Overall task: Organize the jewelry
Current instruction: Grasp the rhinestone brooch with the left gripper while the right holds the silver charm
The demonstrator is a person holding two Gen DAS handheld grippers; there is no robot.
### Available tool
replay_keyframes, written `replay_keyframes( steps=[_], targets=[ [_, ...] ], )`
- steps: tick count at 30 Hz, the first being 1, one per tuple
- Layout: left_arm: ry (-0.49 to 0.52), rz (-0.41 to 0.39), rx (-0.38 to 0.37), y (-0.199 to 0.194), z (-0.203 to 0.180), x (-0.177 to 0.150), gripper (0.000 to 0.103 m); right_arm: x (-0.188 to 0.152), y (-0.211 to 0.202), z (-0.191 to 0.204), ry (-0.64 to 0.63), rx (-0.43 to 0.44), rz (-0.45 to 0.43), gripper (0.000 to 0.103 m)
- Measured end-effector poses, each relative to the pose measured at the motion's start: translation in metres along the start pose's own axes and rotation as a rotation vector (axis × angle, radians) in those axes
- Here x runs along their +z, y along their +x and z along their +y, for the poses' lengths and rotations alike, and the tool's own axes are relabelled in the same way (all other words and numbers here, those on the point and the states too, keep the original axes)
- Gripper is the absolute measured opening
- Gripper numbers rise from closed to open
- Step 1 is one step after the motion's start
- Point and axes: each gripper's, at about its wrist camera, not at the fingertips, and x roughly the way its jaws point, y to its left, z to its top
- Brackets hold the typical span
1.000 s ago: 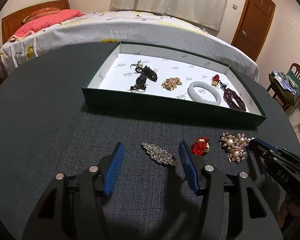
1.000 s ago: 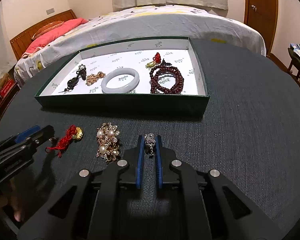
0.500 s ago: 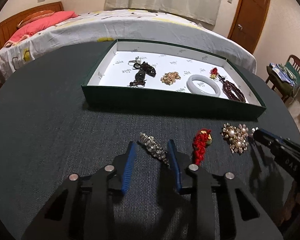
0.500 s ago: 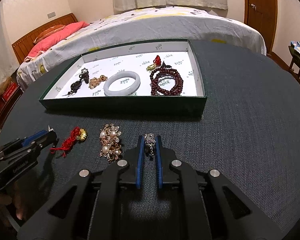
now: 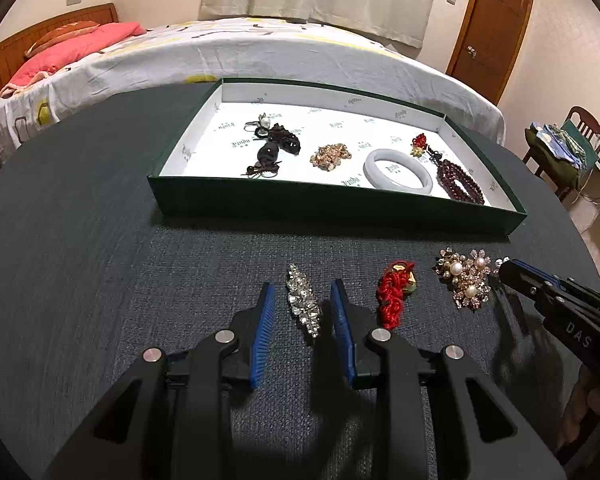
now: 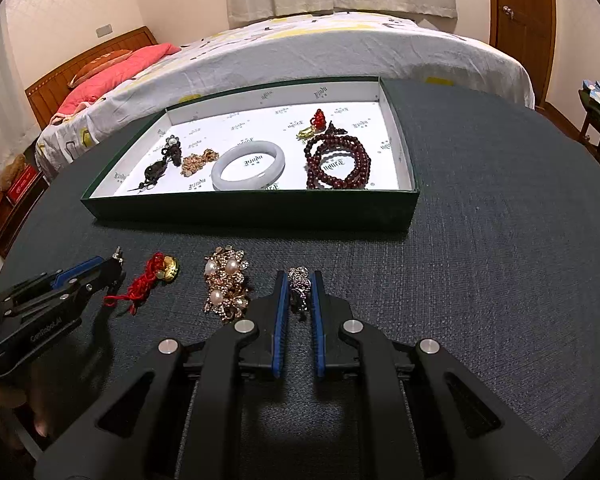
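Rhinestones between my left gripper's point(image 5: 303, 312) blue pads.
The rhinestone brooch point(image 5: 303, 305) lies on the dark table point(image 5: 100, 260), jaws parted around it; my right gripper point(image 6: 299, 294) is clenched on a small dark brooch point(image 6: 299, 283).

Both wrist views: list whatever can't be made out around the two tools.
- Left wrist view: whether the left tool touches the crystal brooch; gaps show on both sides.
- Right wrist view: the dark brooch is partly hidden between the right tool fingers.
- Both views: the box print is too small to read.
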Motion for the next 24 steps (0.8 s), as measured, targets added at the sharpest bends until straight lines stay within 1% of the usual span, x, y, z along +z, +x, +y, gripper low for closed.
replay_keyframes(
  steps=[1, 7, 14, 20, 22, 24],
  targets=[
    [-0.003, 0.001, -0.005, 0.0, 0.001, 0.0, 0.022, 0.0, 0.0, 0.0, 0.0, 0.0, -0.001, 0.012],
    [-0.003, 0.004, -0.023, 0.0, 0.002, 0.0, 0.014, 0.0, 0.0, 0.001, -0.002, 0.0, -0.005, 0.012],
    [-0.009, 0.0, -0.028, 0.0, 0.002, 0.0, 0.012, -0.001, -0.004, 0.0, -0.006, 0.008, -0.023, 0.012],
    [-0.016, -0.056, -0.02, -0.009, 0.004, 0.002, 0.012, 0.0, -0.011, 0.004, -0.019, 0.017, -0.066, 0.012],
    [-0.017, -0.074, -0.02, -0.012, 0.004, 0.004, 0.009, 0.002, -0.013, 0.005, -0.021, 0.023, -0.08, 0.012],
    [-0.017, -0.091, -0.024, -0.015, 0.003, 0.007, 0.009, 0.004, -0.015, 0.006, -0.025, 0.024, -0.094, 0.012]
  ],
)
